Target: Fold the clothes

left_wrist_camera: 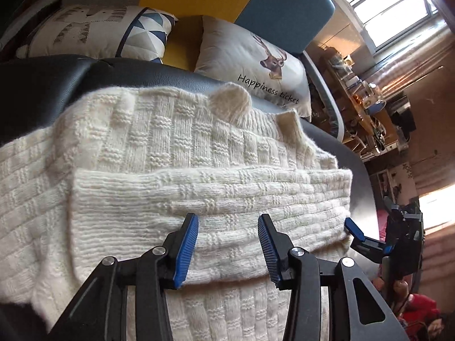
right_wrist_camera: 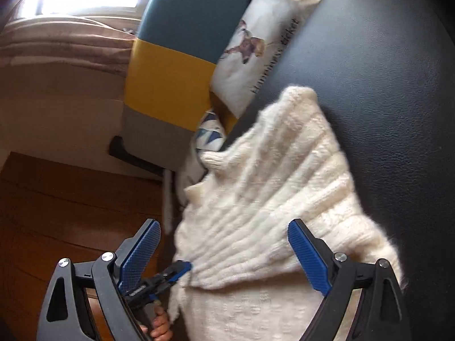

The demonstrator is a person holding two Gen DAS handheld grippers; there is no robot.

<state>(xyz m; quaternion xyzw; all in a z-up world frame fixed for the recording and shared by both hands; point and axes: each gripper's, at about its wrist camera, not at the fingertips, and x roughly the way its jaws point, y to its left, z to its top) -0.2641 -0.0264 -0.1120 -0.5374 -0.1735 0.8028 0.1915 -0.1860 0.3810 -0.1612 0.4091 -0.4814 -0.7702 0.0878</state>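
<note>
One cream knitted sweater (left_wrist_camera: pixel 176 170) is spread on a black leather seat (left_wrist_camera: pixel 57 85), its basket-weave stitch fuzzy at the edges. A folded band of the knit is laid across the near part of the garment, and a small flap is raised at the far edge. In the left wrist view the left gripper (left_wrist_camera: pixel 227 244) is held above this folded band with its blue-padded fingers spread wide, nothing between them. At the right edge of that view the right gripper (left_wrist_camera: pixel 369 238) is seen beside the sweater's corner.

In the right wrist view the right gripper (right_wrist_camera: pixel 224 253) is likewise opened wide over the sweater (right_wrist_camera: pixel 270 199), which appears bunched and blurred. Only there are a wooden floor (right_wrist_camera: pixel 57 213) and part of a hand (right_wrist_camera: pixel 159 324) shown. A deer-print cushion (left_wrist_camera: pixel 256 65) is seen in both views, while the triangle-patterned cushion (left_wrist_camera: pixel 93 28) is shown clearly only in the left view.
</note>
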